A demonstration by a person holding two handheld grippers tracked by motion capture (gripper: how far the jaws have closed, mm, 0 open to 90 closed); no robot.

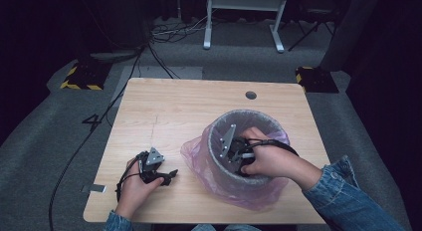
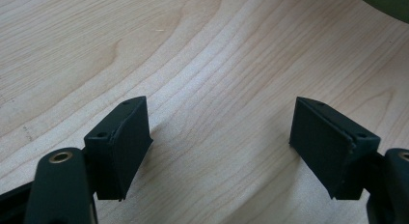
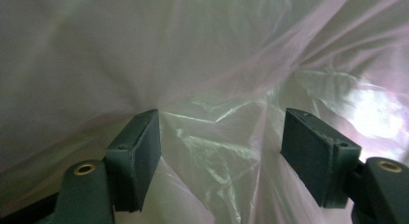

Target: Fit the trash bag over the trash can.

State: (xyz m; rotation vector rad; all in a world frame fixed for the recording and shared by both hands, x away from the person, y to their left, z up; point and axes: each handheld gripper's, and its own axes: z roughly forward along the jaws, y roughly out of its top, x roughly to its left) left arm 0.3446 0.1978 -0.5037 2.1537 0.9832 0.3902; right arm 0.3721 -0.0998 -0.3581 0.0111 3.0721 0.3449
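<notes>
A grey round bin (image 1: 247,114) lined with a thin pink plastic bag (image 1: 195,157) stands on the right half of the wooden table (image 1: 189,106). My right gripper (image 1: 236,160) reaches down inside the bin, with the hand over the near rim. In the right gripper view its jaws (image 3: 222,132) stand wide apart, open, and crumpled pink bag film (image 3: 217,64) lies ahead of and between them without being pinched. My left gripper (image 1: 170,176) rests low over the table at the front left, beside the bag's loose edge. It is open (image 2: 219,132) over bare wood (image 2: 217,50).
The bag's outer skirt spills over the bin's side onto the table toward the left gripper. A small round hole (image 1: 251,95) sits near the table's far edge. Cables (image 1: 89,136) trail off the left side over the grey carpet. A white desk frame (image 1: 244,22) stands beyond the table.
</notes>
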